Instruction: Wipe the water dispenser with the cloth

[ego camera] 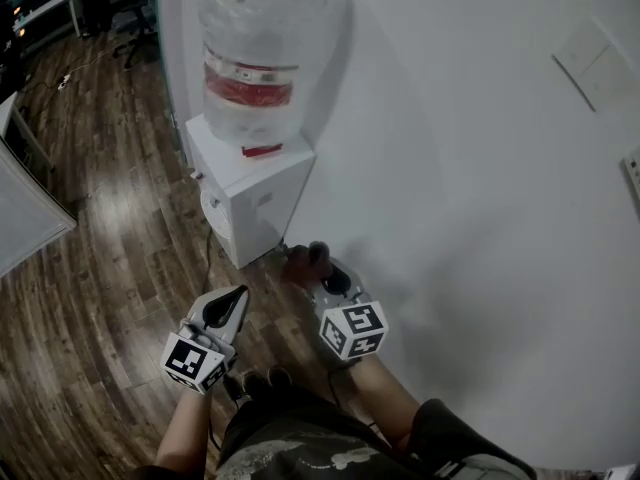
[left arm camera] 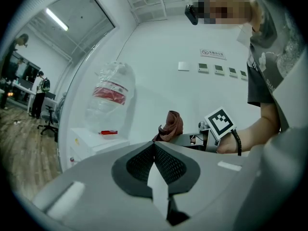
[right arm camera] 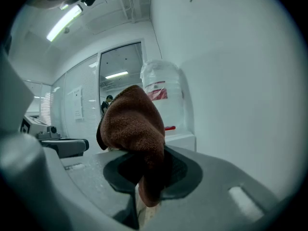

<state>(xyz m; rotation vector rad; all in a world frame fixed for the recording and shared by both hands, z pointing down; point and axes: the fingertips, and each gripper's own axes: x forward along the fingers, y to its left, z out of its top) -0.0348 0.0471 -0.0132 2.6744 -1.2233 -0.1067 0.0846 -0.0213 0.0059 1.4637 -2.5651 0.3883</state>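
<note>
Right gripper view: right gripper (right arm camera: 149, 170) is clamped on the brown cloth (right arm camera: 132, 124), left gripper (left arm camera: 154, 154) pinched empty, water dispenser (ego camera: 255, 183) on the floor (ego camera: 110, 258) against the wall, untouched, so I judge wiping not yet begun.

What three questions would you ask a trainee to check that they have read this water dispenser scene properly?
1. True or false: the left hand-held gripper holds the brown cloth.
2. What stands on top of the water dispenser? A, a kettle. B, a clear bottle with a red label. C, a potted plant.
3. Fill in the blank: the dispenser stands on the floor against a white ____.

Key
1. False. The left jaws are shut on nothing, and the right hand-held gripper grips the cloth.
2. B.
3. wall.
</note>
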